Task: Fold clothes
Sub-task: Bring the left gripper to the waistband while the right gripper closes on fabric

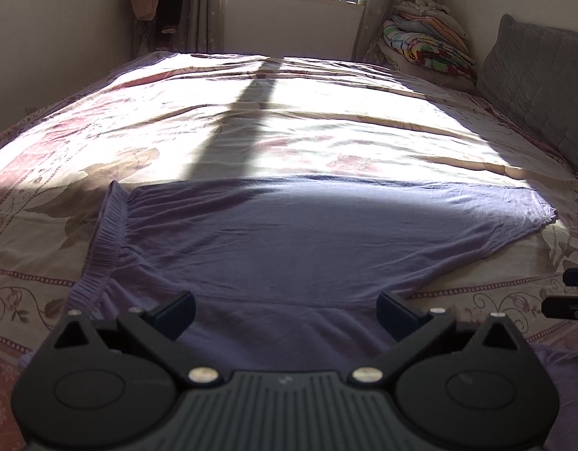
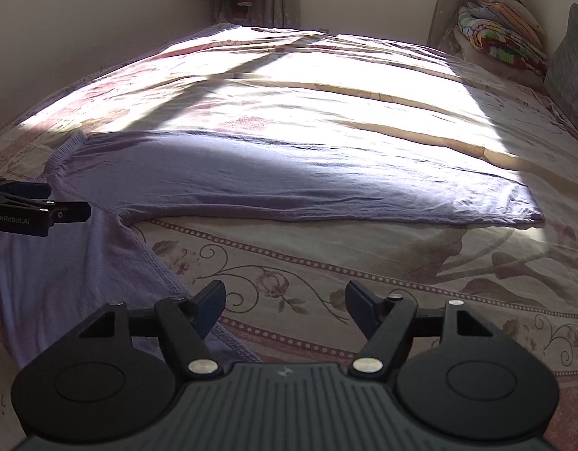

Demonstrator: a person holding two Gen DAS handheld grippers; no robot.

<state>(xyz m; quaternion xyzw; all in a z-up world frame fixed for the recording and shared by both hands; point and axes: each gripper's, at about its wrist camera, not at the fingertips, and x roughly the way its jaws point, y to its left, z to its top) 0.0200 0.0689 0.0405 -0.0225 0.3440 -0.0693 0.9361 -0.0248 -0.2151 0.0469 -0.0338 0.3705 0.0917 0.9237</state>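
Lying flat across the near part of the floral bedspread point(image 1: 289, 120), the purple trousers point(image 1: 289, 233) are spread with the gathered elastic waistband point(image 1: 105, 240) at the left and one leg reaching to a hem at the right, its cloth lightly creased and half in shadow. The left gripper point(image 1: 285, 314) hangs over the trousers with its jaws wide apart and nothing between them. The right gripper point(image 2: 285, 308), equally wide and empty, hovers over bare bedspread just beside the edge of the other leg point(image 2: 63, 270).
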